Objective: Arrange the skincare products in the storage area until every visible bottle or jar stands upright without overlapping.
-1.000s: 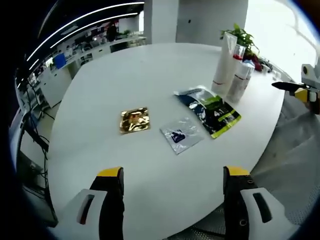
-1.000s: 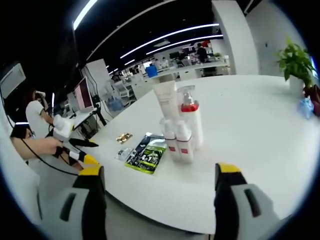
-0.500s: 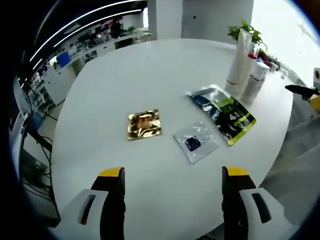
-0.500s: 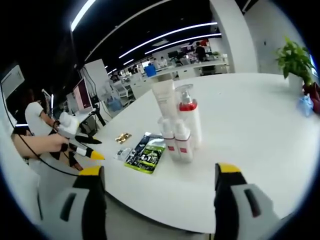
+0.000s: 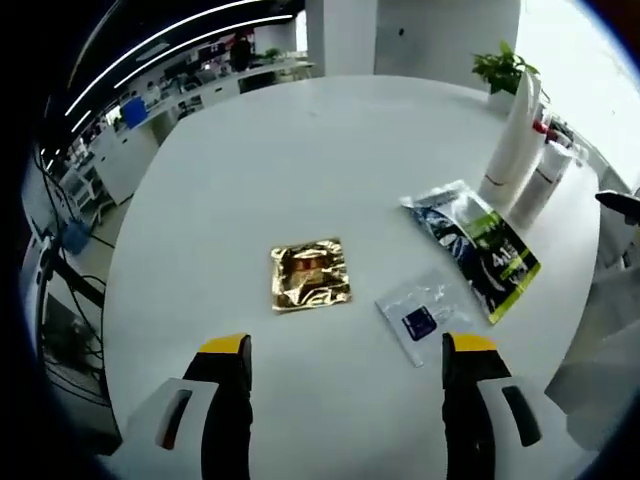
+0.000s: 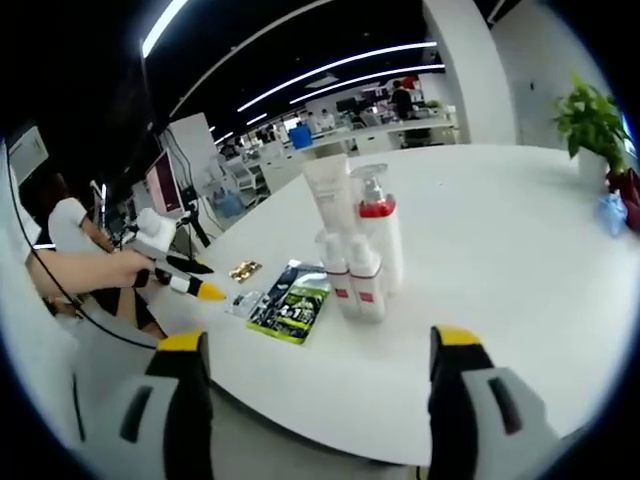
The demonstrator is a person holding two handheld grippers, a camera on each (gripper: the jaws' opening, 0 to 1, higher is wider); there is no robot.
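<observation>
On the table, a foil sachet is lying left of a clear sachet. A larger pouch is lying farther right. Behind it, the bottles are standing upright, clustered together.

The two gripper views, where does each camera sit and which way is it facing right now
Left gripper view: rides the left gripper, looking down on the white table at a gold sachet; its own jaws stand apart.
Right gripper view: rides the right gripper, low at the table edge, facing upright bottles; the left gripper and an arm show.
Shared: green packet, bottles.
</observation>
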